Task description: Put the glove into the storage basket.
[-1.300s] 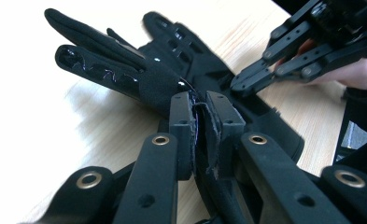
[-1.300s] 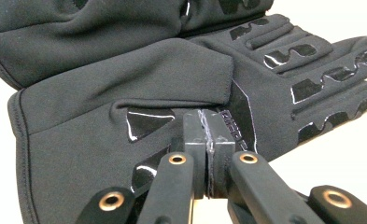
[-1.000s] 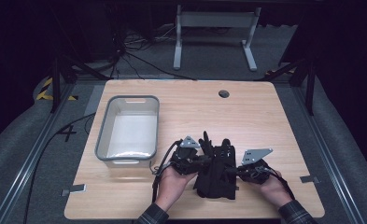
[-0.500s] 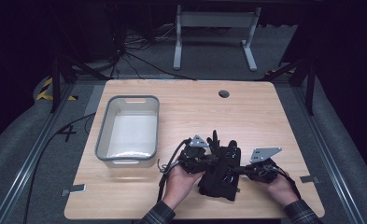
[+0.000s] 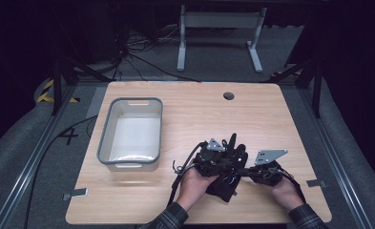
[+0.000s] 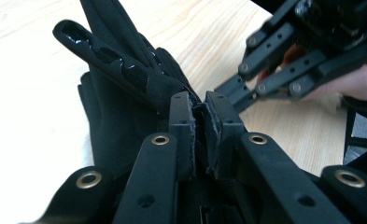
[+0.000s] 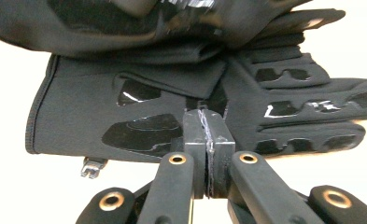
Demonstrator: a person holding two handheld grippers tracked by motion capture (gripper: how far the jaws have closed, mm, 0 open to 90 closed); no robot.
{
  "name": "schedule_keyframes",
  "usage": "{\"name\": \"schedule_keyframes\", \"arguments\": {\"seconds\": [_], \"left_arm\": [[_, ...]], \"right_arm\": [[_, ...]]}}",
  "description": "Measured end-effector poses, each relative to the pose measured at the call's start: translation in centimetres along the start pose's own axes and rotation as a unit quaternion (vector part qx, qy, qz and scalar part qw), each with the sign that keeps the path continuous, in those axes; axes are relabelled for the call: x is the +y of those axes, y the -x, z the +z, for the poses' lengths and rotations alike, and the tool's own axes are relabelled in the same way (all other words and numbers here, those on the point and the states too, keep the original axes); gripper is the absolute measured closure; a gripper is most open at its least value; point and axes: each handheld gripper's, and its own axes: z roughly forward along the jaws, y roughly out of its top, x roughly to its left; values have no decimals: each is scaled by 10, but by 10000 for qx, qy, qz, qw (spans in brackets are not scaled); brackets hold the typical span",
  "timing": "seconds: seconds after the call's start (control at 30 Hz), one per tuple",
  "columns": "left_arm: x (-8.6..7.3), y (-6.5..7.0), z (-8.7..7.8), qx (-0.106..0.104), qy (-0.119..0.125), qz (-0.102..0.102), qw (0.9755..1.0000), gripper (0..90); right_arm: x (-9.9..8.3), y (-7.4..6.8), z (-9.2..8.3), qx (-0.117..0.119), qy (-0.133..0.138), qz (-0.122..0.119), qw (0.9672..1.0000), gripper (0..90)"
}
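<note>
**Black gloves pinched on pale wood**

Two black fabric gloves with glossy rubbery patches lie stacked near the front edge of the light, wood-grain table. The left tongs are clamped on a fold of the upper glove. The right tongs are pressed together at the lower glove's edge. A grey, round-cornered plastic bin stands well apart.
</note>
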Motion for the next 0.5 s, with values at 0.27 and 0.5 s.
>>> {"name": "schedule_keyframes", "arguments": {"seconds": [0.27,0.5], "left_arm": [[4,5,-4,-65,219,97,9997,719],[6,-5,-16,173,242,135,9995,751]], "right_arm": [[-6,5,-13,-133,53,69,9999,900],[-16,11,-30,-280,101,216,9993,900]]}}
